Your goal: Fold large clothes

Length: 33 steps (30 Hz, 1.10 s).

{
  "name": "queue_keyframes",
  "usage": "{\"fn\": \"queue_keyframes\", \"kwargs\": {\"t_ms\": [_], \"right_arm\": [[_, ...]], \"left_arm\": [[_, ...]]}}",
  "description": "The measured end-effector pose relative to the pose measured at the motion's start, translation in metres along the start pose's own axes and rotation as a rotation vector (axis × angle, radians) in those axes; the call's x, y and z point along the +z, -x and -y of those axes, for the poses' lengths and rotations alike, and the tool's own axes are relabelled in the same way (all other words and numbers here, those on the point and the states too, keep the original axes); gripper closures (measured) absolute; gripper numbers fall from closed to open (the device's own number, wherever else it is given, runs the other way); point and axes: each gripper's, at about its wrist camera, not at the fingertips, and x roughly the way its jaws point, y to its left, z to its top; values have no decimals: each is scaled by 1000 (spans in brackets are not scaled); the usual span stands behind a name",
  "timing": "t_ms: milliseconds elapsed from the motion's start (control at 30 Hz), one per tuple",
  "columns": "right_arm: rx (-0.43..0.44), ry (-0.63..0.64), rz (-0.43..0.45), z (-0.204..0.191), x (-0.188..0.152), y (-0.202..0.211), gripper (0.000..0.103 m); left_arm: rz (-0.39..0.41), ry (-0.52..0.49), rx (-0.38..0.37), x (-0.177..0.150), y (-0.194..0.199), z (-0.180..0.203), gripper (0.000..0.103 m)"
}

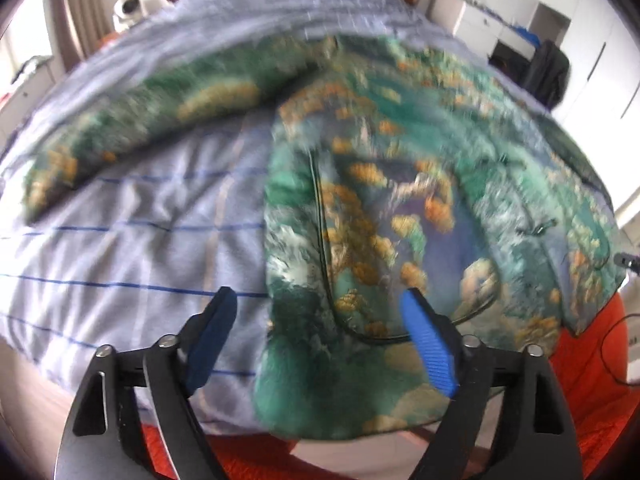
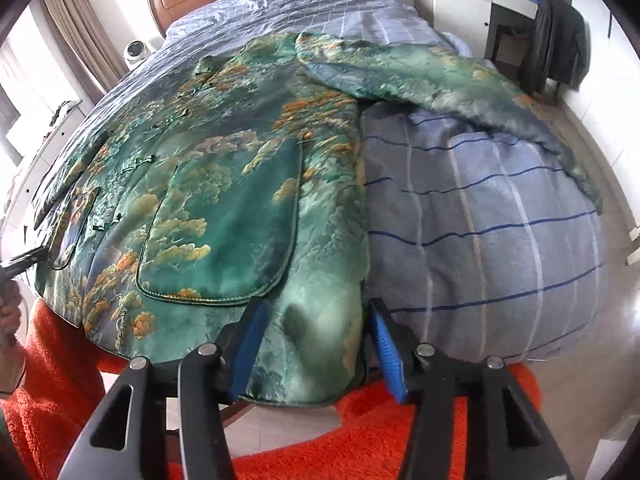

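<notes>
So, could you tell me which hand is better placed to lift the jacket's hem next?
Probably the right: its tongs straddle the jacket hem at its corner. The left tongs stand wide, half over bedding.

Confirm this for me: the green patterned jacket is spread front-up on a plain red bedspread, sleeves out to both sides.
Wrong on the bedspread. The jacket lies front-up on a pale blue bedspread with dark blue stripes, as the right wrist view shows; the red is a rug on the floor. One sleeve does stretch out each side.
</notes>
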Motion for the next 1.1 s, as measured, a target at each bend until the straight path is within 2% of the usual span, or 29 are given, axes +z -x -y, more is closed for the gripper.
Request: {"fn": "queue_keyframes", "kwargs": {"t_ms": [67,233,333,367,467,533,667,700,800,933,1100], "right_arm": [[-26,-10,25,2,0,10,50],[-71,-8,143,-5,12,46,49],[-47,-17,212,-13,23,64,47],[-24,-25,225,-15,26,68,43],[44,-49,269,-22,32,76,41],[41,-42,298,-28,33,79,41],[14,-22,330,-39,30,82,40],[8,-17,332,-40,30,81,40],[-9,-7,340,-42,26,82,40],[-35,15,338,-46,27,81,40],[-34,22,346,-50,30,80,40]], "left_arm": [[54,4,16,4,19,2,10],[271,-28,58,26,74,19,4],[364,-41,44,41,97,32,2],[375,-45,31,45,101,36,2],[356,-54,-34,51,99,53,2],[313,-41,-58,48,87,65,2],[149,-41,-111,36,53,85,2],[137,-40,-112,33,51,88,2],[152,-81,-65,28,49,102,2],[230,-159,-6,31,64,118,2],[278,-175,3,37,73,119,2]]}}
